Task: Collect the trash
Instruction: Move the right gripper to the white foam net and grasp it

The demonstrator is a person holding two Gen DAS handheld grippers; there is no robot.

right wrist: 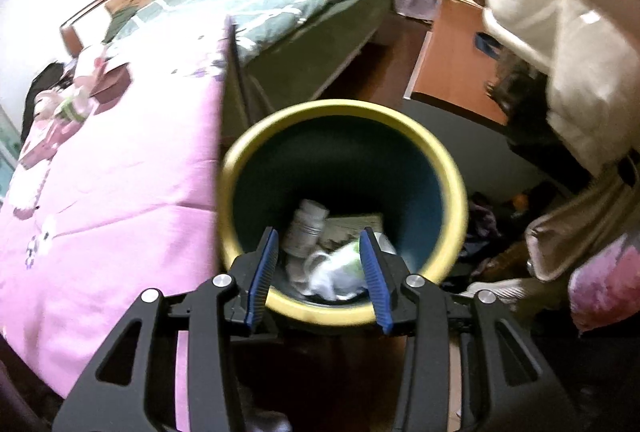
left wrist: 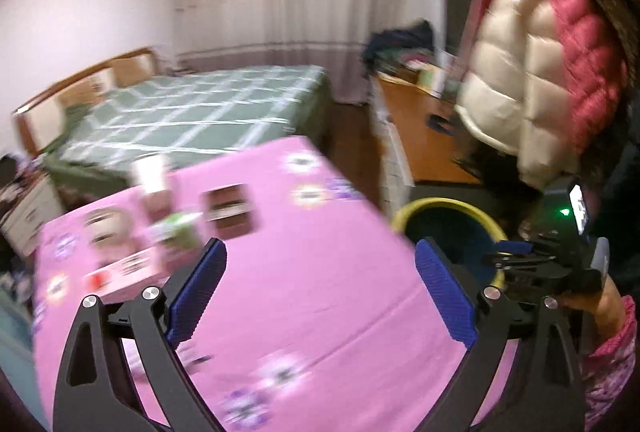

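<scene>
Over the yellow-rimmed bin (right wrist: 344, 199) beside the pink bedspread (right wrist: 120, 171), the right gripper (right wrist: 320, 264) points down, released and empty, above a white bottle (right wrist: 306, 226) and crumpled wrappers (right wrist: 340, 272), while the left gripper (left wrist: 320, 288) hovers spread over the bedspread

One yellow-rimmed bin (right wrist: 448, 159) holds one white bottle (right wrist: 306, 228), one crumpled white wad (right wrist: 336, 272) and what seems one flat paper (right wrist: 352, 224). Two grippers, two beds.

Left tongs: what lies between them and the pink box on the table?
Only bare pink tablecloth, by the left wrist view; the open left tongs hold nothing, and the pink box sits left.
</scene>
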